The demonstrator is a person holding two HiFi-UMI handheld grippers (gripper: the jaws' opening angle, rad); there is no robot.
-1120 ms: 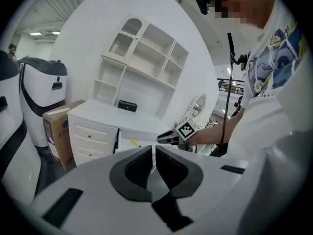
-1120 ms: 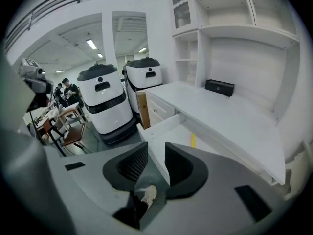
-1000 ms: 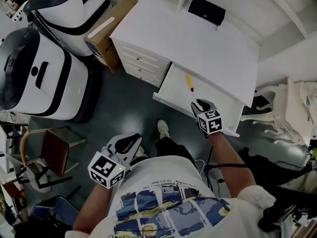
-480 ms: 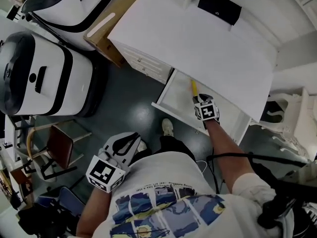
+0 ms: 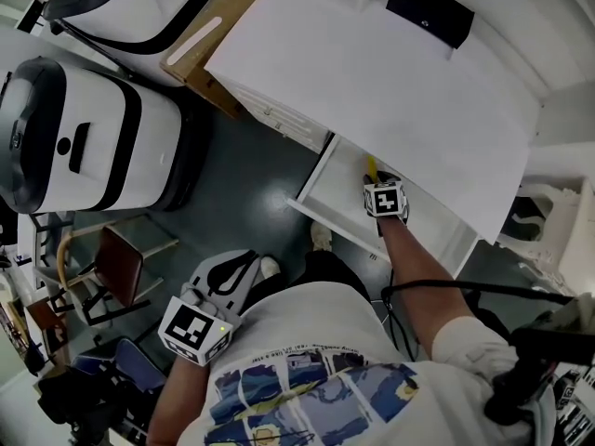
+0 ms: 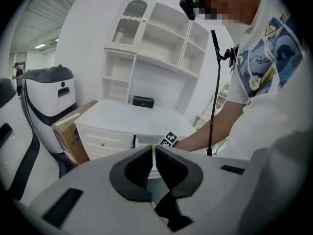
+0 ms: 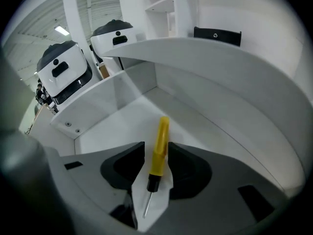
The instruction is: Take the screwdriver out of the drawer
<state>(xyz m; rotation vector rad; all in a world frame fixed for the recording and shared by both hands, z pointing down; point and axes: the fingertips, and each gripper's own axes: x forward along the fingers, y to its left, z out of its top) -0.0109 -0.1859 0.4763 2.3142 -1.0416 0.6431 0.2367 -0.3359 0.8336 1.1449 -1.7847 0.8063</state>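
Observation:
The screwdriver (image 7: 157, 151), with a yellow handle and a thin metal tip, lies on the floor of the open white drawer (image 7: 117, 126). My right gripper (image 7: 156, 146) points down into the drawer; its jaws have just been opening and now stand open on either side of the handle. In the head view the right gripper (image 5: 376, 182) covers most of the screwdriver (image 5: 371, 166) inside the drawer (image 5: 327, 179). My left gripper (image 5: 228, 272) hangs by the person's hip, well away from the desk. In its own view the left gripper (image 6: 153, 151) is shut with nothing between the jaws.
The drawer sticks out under the white desk top (image 5: 372, 82), which carries a small black box (image 5: 429, 12). A cardboard box (image 5: 209, 45) and two white-and-black machines (image 5: 84, 137) stand to the left. A chair (image 5: 116, 268) stands on the dark floor at lower left.
The right gripper has dropped into the drawer and come over the screwdriver. The left gripper has shifted a little beside the body.

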